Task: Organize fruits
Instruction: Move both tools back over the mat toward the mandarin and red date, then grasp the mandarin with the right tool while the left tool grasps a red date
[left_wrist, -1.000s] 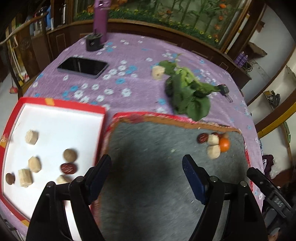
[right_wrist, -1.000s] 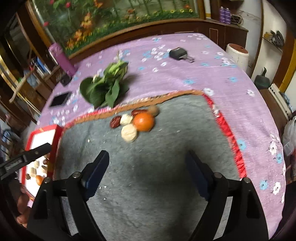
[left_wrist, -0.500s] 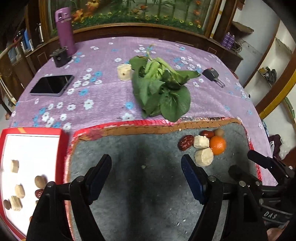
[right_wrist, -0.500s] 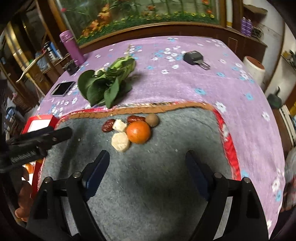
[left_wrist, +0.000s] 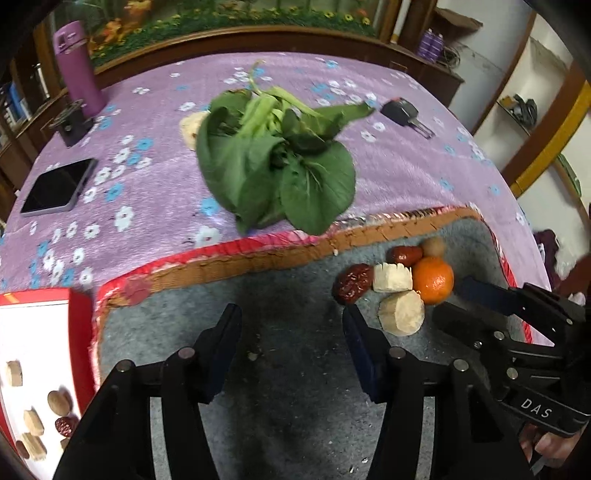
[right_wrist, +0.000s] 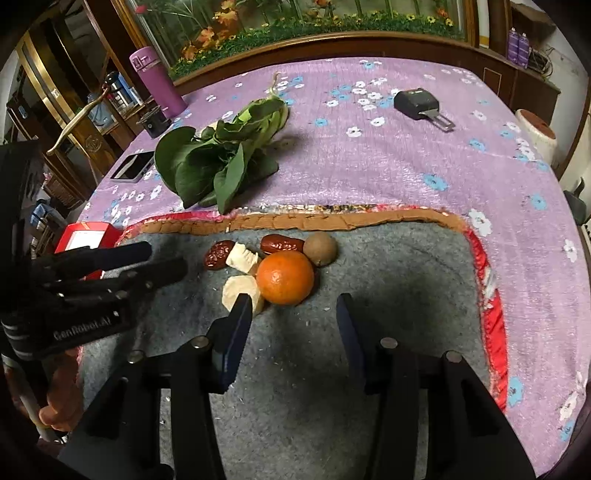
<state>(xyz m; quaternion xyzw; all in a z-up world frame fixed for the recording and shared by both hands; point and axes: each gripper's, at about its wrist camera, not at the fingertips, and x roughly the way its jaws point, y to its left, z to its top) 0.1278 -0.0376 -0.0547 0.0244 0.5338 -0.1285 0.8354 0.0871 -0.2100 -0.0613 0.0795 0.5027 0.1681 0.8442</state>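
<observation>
A small heap of fruit lies on the grey mat (left_wrist: 288, 387): an orange (right_wrist: 285, 277), two red dates (right_wrist: 218, 254), two white chunks (right_wrist: 242, 258) and a brown round fruit (right_wrist: 320, 248). My right gripper (right_wrist: 293, 310) points down just short of the orange. Its jaws are closing, and nothing is between them. One of its fingers (right_wrist: 240, 317) covers part of the nearer white chunk. My left gripper (left_wrist: 291, 325) hovers over bare mat left of the heap, jaws closing on nothing. The orange (left_wrist: 433, 280) also shows in the left wrist view, with the right gripper (left_wrist: 458, 304) beside it.
A red tray (left_wrist: 79, 332) with a white floor holds several fruit pieces at the left. Beyond the mat, a bunch of leafy greens (left_wrist: 277, 166), a phone (left_wrist: 55, 186), a purple bottle (left_wrist: 75, 66) and a car key (left_wrist: 404, 112) lie on the purple flowered cloth.
Both grippers have come down and closer to the fruit heap, and both pairs of jaws have narrowed. The left wrist view has swung right, from the tray to the mat.
</observation>
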